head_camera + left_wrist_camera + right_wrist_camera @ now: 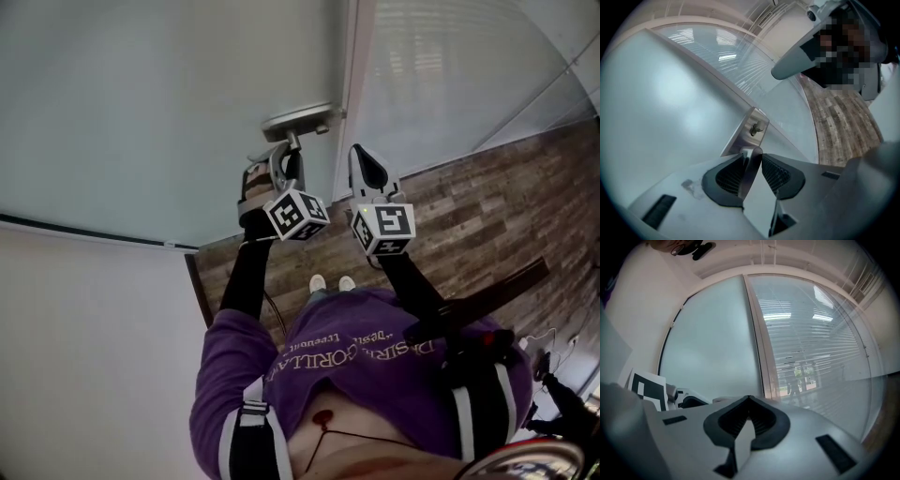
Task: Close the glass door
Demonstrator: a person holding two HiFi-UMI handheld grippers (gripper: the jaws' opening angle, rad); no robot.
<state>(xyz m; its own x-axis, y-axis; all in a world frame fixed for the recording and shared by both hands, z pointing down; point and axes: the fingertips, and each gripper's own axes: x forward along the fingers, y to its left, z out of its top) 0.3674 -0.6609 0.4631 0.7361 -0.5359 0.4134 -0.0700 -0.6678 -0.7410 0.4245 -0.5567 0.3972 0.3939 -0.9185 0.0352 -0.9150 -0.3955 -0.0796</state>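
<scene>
Glass door point(141, 112): one handle point(749, 169), gripped by left tongs point(751, 157).

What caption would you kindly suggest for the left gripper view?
Left gripper, jaws closed on the metal handle of the frosted glass door.

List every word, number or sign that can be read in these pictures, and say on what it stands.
"GORILLA", upside down, my best reading: white print on the purple shirt.
Smaller words around it: too blurred to read.
Left cube and right cube: square markers only, no letters.
</scene>
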